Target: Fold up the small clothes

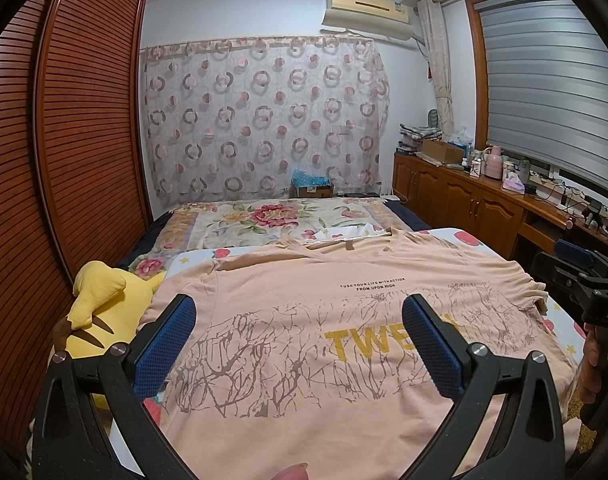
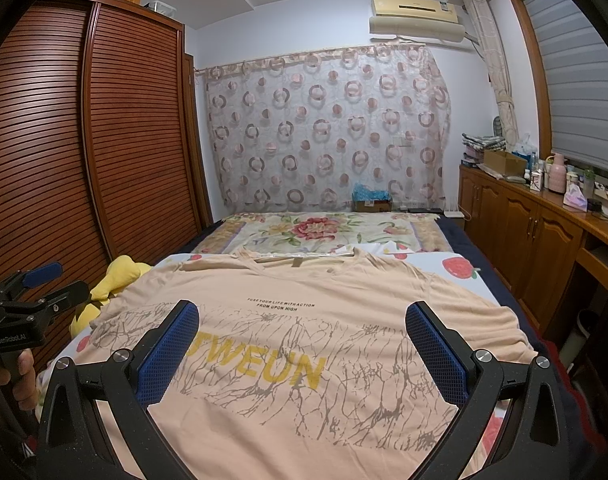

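Here, both hand-held grippers, left (image 1: 300,316) and right (image 2: 302,322), gape over a peach T-shirt (image 1: 304,304) on the bed (image 1: 264,220).

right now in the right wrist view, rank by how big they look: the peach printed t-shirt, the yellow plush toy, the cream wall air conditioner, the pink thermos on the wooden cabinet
1. peach printed t-shirt, by far the largest, and also the nearest
2. cream wall air conditioner
3. yellow plush toy, partly hidden, so its place against the air conditioner is unsure
4. pink thermos, smallest
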Demonstrator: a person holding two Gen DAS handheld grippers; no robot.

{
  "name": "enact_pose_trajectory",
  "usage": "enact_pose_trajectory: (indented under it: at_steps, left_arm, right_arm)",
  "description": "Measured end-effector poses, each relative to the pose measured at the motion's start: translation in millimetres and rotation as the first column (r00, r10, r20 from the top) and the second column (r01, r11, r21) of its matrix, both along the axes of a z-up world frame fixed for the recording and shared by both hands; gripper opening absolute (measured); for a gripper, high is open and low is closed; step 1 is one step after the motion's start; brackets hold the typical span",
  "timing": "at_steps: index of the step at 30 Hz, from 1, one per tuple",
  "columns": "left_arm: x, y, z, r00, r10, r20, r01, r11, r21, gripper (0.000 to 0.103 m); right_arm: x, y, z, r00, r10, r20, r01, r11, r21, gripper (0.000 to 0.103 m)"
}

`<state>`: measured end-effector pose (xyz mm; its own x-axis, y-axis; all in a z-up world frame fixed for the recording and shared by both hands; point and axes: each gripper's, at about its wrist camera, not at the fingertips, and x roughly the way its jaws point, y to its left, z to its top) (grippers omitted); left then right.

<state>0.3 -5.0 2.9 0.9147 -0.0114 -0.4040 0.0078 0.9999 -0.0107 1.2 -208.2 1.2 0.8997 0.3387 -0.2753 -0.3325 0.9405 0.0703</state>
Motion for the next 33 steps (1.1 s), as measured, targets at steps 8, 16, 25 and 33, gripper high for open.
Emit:
enact_pose_trajectory:
  at_steps: [8, 16, 25, 33]
  left_arm:
    - [-0.3, 0.7, -0.4, 1.000, 0.000, 0.000, 0.000, 1.000, 0.001, 0.103]
    - [-0.2, 0.8, -0.9, 1.000, -0.002, -0.002, 0.002, 1.000, 0.000, 0.103]
    - [6.4, 16.7, -17.4, 0.995, 0.020, -0.095, -0.022, 1.000, -0.019, 0.103]
    - [14.1, 66.4, -38.1, 0.983, 0.072, -0.168, -0.078, 0.996, -0.031, 0.103]
  right_arm:
    - [-0.2, 0.0, 0.2, 1.000, 0.000, 0.000, 0.000, 1.000, 0.001, 0.103]
    - [0.4, -0.2, 0.3, 1.000, 0.003, -0.001, -0.003, 1.000, 0.001, 0.103]
    - [17.4, 9.0, -12.0, 0.995, 0.074, -0.061, -0.075, 0.997, -0.017, 0.103]
    - [46.0, 18.0, -19.6, 0.981, 0.129, -0.148, -0.138, 0.989, -0.054, 0.102]
